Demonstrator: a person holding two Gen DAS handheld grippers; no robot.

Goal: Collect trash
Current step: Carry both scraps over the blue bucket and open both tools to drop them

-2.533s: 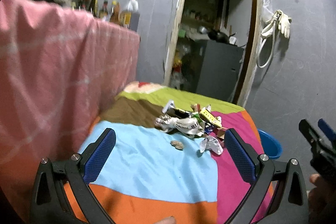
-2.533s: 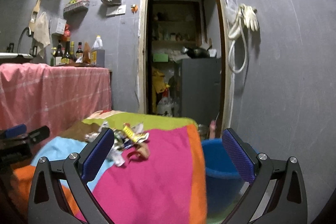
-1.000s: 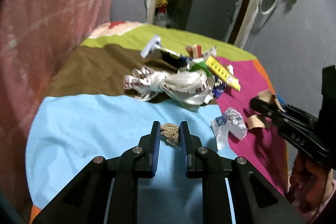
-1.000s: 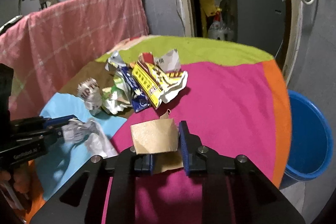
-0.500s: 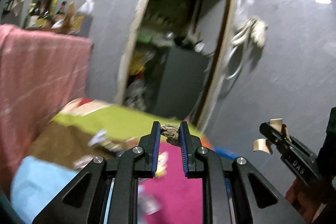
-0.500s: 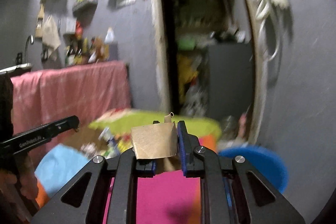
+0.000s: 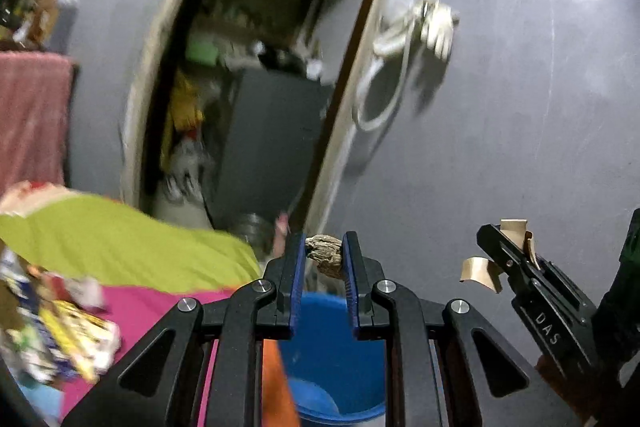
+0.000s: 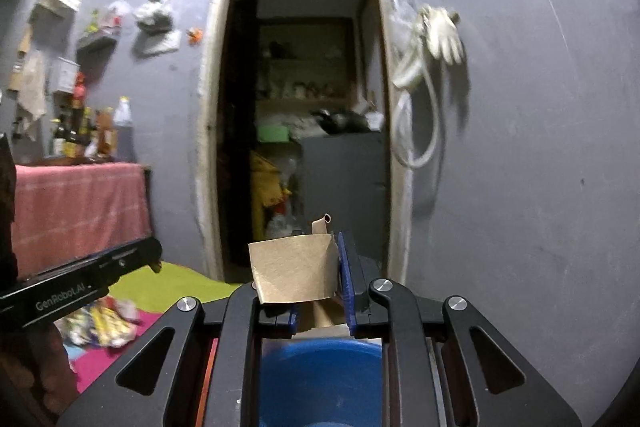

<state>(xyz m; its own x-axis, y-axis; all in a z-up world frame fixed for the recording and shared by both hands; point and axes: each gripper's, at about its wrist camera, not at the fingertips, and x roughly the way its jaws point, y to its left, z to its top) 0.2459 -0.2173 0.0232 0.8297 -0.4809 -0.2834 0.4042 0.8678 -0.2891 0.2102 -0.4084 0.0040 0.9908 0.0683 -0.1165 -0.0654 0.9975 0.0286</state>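
My left gripper is shut on a small brown crumpled scrap and holds it in the air above the blue bucket. My right gripper is shut on a torn brown cardboard piece above the same blue bucket. In the left wrist view the right gripper shows at the right with the cardboard hanging from it. A pile of wrappers lies on the colourful cloth at the left; it also shows in the right wrist view.
The table's colourful cloth ends just left of the bucket. A grey wall with a hanging hose and glove is at the right. An open doorway lies ahead. A pink-covered counter with bottles stands at the left.
Both grippers have swung right from the table to above the blue bucket, each still holding its piece of trash. The bucket now lies directly below the fingers.
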